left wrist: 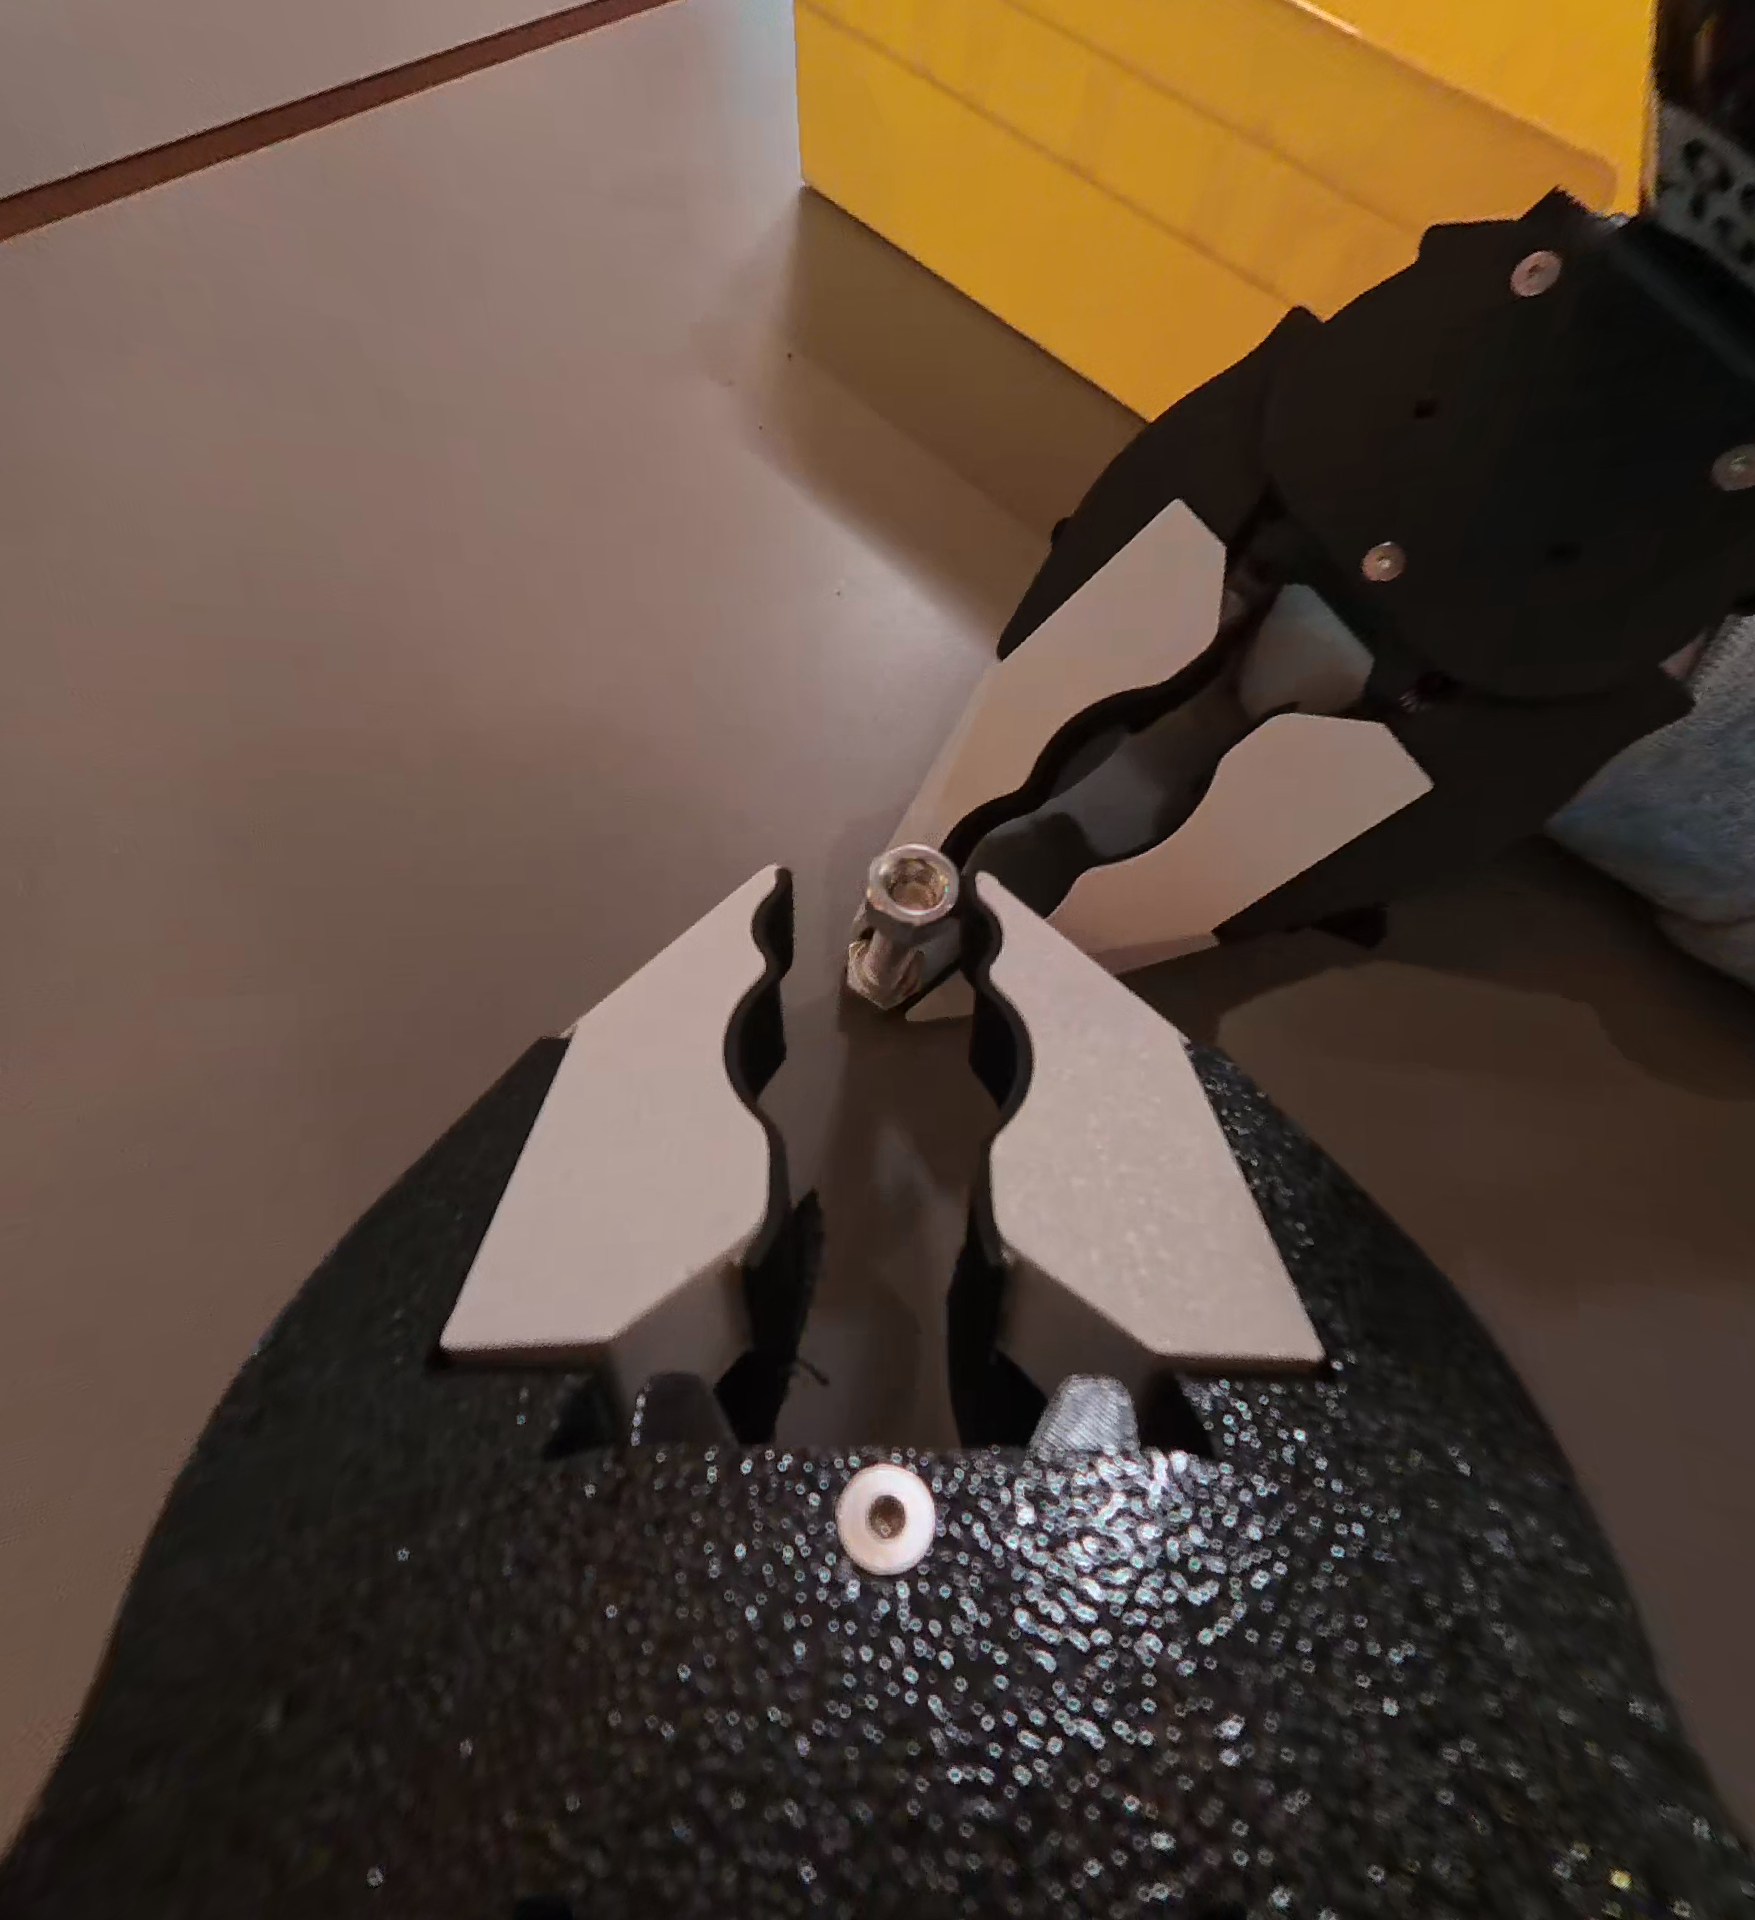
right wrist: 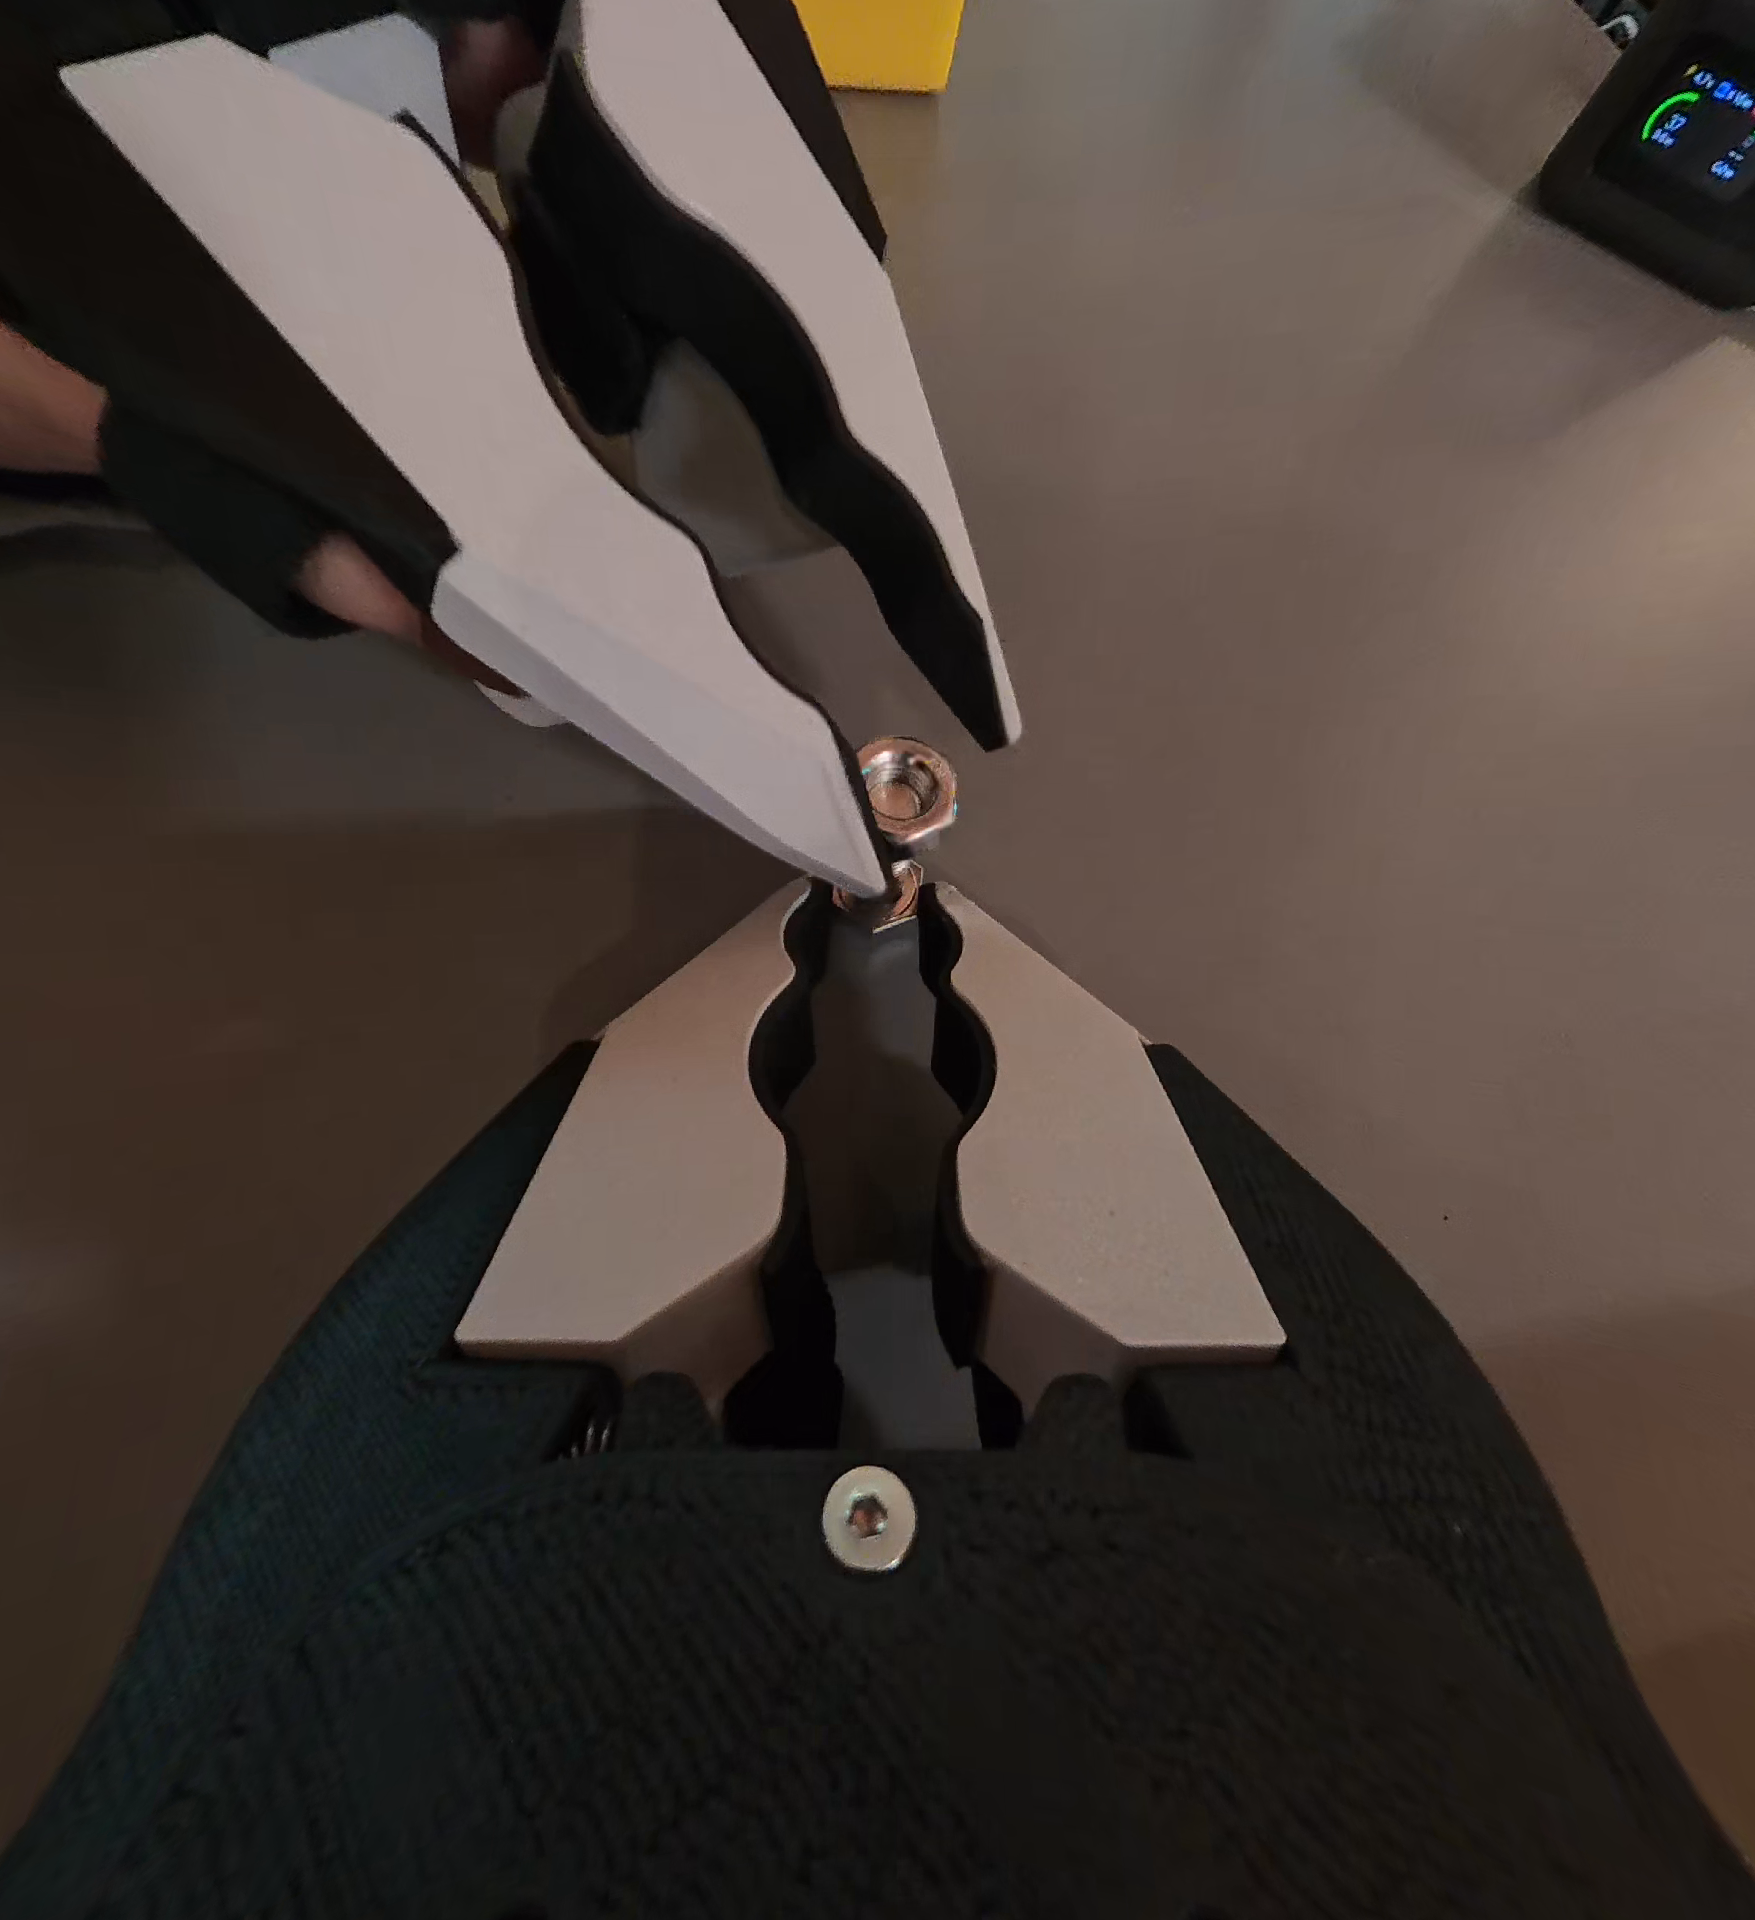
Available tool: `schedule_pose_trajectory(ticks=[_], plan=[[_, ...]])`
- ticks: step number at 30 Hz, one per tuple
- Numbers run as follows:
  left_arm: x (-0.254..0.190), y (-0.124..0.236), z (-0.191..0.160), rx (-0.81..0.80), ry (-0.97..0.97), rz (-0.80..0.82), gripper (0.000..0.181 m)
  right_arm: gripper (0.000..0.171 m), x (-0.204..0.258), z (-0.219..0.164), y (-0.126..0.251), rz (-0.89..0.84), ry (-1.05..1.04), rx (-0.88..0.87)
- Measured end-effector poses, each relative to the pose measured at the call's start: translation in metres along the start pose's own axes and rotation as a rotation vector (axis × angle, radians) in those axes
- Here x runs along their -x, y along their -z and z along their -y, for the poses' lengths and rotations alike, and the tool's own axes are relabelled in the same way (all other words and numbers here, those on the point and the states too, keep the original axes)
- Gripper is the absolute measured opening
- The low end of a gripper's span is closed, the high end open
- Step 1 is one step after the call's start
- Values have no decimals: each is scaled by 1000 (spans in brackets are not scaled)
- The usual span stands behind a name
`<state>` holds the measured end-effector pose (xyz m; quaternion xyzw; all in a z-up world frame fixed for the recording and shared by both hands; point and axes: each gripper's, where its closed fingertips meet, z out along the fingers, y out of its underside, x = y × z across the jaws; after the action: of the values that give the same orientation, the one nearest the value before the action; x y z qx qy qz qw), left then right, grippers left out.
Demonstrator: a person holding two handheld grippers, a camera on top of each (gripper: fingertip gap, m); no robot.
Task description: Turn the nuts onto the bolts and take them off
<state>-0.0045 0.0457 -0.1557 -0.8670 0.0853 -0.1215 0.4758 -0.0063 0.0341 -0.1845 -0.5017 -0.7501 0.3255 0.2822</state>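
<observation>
Nearest, showed black grainy plastic bodies carrying smooth grey fingers lined with wavy black pads. Found right gripper (right wrist: 875,896) nearly closed, seemingly pinching the hex nut (right wrist: 888,911) at the low end of a small steel bolt (right wrist: 906,795), well clear of the tabletop (left wrist: 333,623) edges. Found left gripper (left wrist: 883,888) part open, straddling the socket head, one finger touching, clamping nothing. Judged hardware light, rigid, slick, easily dropped: best gripped on nut flats and round head.

1. A smooth grey-brown table (left wrist: 353,644) carries everything; a dark seam line (left wrist: 260,130) crosses its far left.
2. A yellow box (left wrist: 1112,156) sits at its far side.
3. A black device (right wrist: 1704,156) — screen lit — rests at its far right corner.
</observation>
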Motion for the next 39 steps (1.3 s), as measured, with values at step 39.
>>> schedule_pose_trajectory(ticks=[39], plan=[[-6,-4,-3,2,-23,-87,43,16,2,1,1,-20,52,-9]])
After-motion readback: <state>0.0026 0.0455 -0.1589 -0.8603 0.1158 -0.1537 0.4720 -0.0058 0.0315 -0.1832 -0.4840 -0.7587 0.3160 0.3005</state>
